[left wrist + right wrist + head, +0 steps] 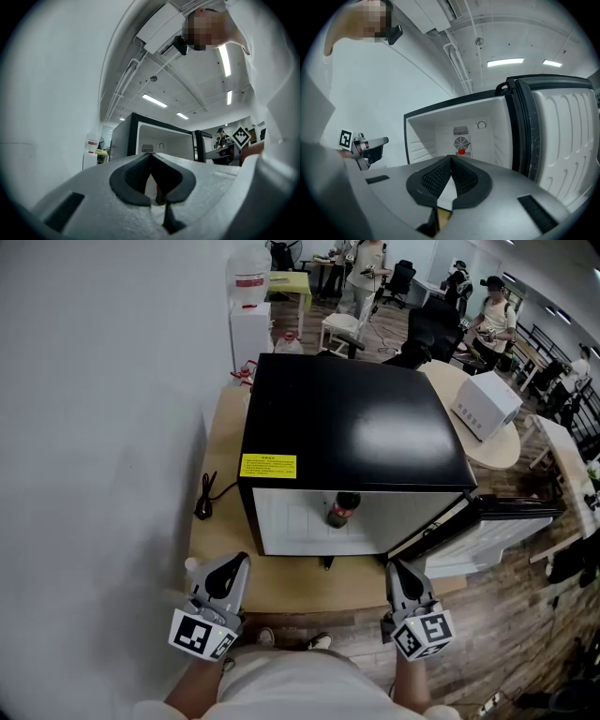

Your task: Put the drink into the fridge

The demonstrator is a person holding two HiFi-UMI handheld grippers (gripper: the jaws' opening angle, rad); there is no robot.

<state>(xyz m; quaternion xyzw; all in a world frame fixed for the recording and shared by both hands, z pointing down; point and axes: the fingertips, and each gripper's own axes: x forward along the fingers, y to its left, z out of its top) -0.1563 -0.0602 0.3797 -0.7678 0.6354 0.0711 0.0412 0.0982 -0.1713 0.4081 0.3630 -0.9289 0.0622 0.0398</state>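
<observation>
Drink set inside the open fridge.
The bottle [341,510] stands upright at the near edge of the fridge [347,418], whose door [497,521] is swung right; the left gripper [225,579] and right gripper [403,585] hover nearer, both closed and empty.

The left tongs [236,568] and the right tongs [397,574] are pale grey moulded plastic shells, broad at the near end and tapering to a blunt nose. Both are lined with black rubber pads [461,180] with a fine cross-hatched grain, and each shell has dark rectangular slots [536,208] sunk into its top face. Each carries a white cube printed with black square markers [201,634] at its near end. The person wears a cream top [291,688] and light shoes [319,642]
</observation>
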